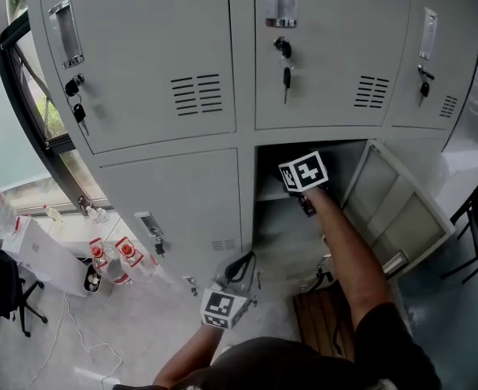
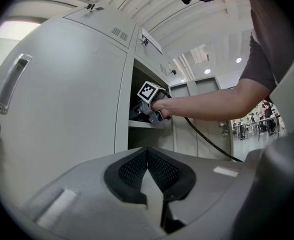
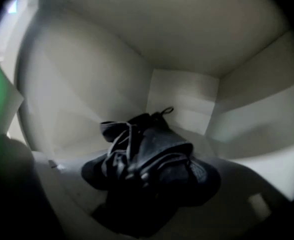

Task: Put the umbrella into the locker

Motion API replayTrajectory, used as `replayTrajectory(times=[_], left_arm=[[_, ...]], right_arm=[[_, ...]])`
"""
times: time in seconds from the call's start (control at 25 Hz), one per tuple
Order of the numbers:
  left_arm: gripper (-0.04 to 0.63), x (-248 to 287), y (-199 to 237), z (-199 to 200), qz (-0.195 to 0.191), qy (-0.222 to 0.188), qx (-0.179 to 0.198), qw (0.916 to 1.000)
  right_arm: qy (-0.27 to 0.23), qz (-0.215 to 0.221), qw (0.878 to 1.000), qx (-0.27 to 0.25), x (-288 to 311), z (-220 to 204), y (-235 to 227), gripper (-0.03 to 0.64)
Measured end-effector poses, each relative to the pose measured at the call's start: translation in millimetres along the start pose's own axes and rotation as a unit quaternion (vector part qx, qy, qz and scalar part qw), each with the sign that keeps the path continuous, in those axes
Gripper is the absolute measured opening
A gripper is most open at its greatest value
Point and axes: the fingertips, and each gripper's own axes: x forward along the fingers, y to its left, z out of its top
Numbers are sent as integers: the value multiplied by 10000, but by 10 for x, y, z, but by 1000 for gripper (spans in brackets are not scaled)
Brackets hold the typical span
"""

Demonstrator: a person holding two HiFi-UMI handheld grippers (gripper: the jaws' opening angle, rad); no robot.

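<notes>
The right gripper [image 3: 148, 184] has its jaws clamped on the folded dark umbrella [image 3: 149, 146], which is inside the open lower locker [image 1: 284, 242], pointing toward its back corner. The left gripper [image 2: 148, 159] hangs outside, jaws together on nothing. Insertion looks nearly done — what is left is letting go, drawing the arm out and perhaps shutting the door [image 1: 397, 210].

In the head view, the right claw [image 1: 306, 195] reaches into the locker [image 1: 280, 242], its tips hidden behind its own marker cube [image 1: 304, 171]. The right gripper view is dim and blurred: the umbrella [image 3: 147, 154] shows only as smeared dark folds.
</notes>
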Motion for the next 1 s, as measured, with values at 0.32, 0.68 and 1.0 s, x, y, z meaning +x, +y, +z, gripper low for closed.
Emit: replayTrajectory(times=[0.32,0.68,1.0], left_arm=[[5,-53,15,-66,-8,128,-30,9999],[5,16,69,18,14,22,5,10000],[5,22,136,187,56,-120,74,9999]], right_arm=[[-1002,-241,9947,-59,-489,46,-2,341],[-1688,-281,9849,-268,-1265,-222,492,341],[-1891,-575,9799,-283,-1475,-593,855,223]])
